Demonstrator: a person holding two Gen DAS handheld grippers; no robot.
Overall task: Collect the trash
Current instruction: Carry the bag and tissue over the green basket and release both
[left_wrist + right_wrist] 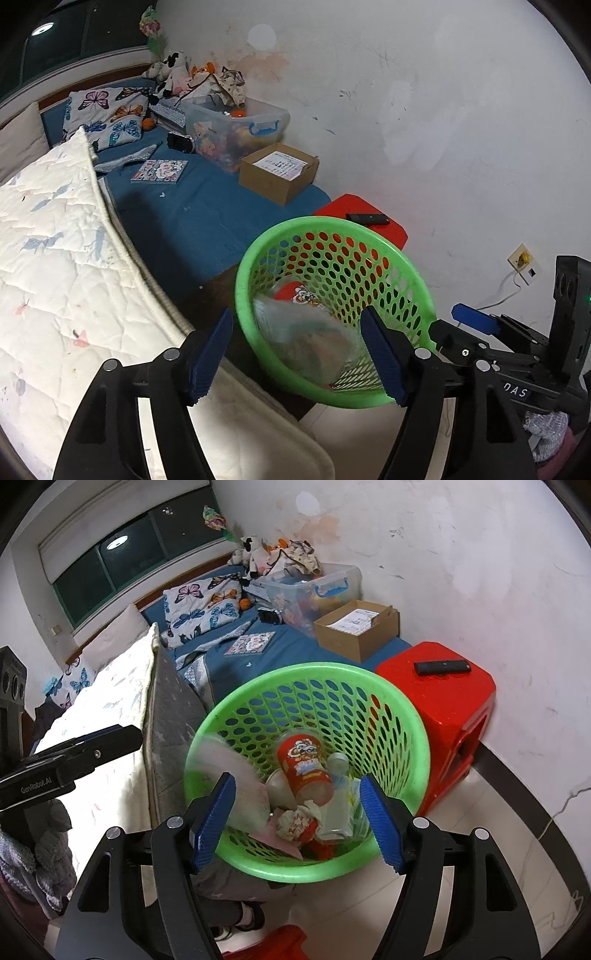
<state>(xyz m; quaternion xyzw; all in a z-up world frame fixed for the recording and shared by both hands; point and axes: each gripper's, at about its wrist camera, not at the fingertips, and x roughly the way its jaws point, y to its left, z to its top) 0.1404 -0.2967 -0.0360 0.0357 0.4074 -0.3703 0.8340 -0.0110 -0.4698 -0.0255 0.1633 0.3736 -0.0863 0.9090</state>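
A green perforated basket point(314, 669) stands on the floor between the bed and a red stool. It holds a red snack can point(303, 764), a clear bottle point(338, 794), crumpled paper point(295, 821) and a pink sheet. A blurred whitish sheet point(225, 757) hangs loose just inside its left rim. My right gripper point(297, 779) is open above the basket, pads touching nothing. In the left wrist view a blurred clear plastic piece point(303, 332) lies loose inside the basket point(325, 221), over the red can point(295, 293). My left gripper point(295, 314) is open above it, gripping nothing.
The red stool point(443, 709) carries a black remote point(441, 667). On the bed point(192, 221) lie a white quilt point(55, 258), a cardboard box point(277, 173), a clear toy bin point(236, 129) and a book. Below the basket are pale floor tiles point(461, 805) and a person's shoe point(243, 919).
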